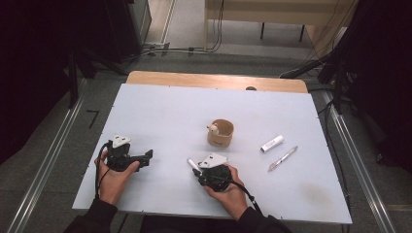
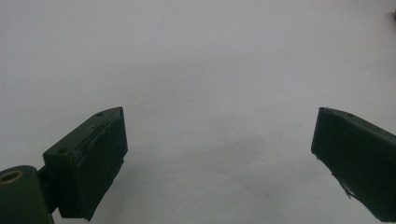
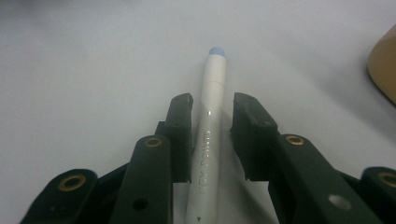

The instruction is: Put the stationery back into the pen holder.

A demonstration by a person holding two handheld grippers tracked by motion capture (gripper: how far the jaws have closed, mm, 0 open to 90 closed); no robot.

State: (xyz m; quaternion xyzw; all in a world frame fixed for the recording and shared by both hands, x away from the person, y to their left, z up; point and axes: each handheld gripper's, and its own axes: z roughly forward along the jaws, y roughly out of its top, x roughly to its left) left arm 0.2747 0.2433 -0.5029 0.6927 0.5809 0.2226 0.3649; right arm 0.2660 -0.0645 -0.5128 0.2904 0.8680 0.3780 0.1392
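A person seated at a white surface (image 1: 160, 111) holds a two-jaw gripper in each hand; the right gripper (image 3: 212, 112) has a white pen (image 3: 209, 140) lying lengthwise between its jaws, which stand narrow around the barrel; in the right gripper view the left pad (image 3: 183, 135) sits against the pen while a thin gap shows at the other side, so a firm hold is not evident. The pen's pale blue tip points away from the gripper, and its barrel carries faint grey lettering. In the high view the right gripper (image 1: 197, 167) sits near the front edge of the surface, in front of a tan round cup (image 1: 221, 132), with the pen (image 1: 193, 164) jutting toward the upper left; the right hand (image 1: 228, 189) wraps the gripper body from behind. The left gripper (image 1: 148, 155) rests well apart to the left in the left hand (image 1: 114, 177); its jaws stand wide over bare white surface, nothing between them, as the left gripper view (image 2: 219, 144) confirms. To the right of the cup lie a short white tube (image 1: 271, 143) and a slim silver pen (image 1: 283, 158), just beside each other.
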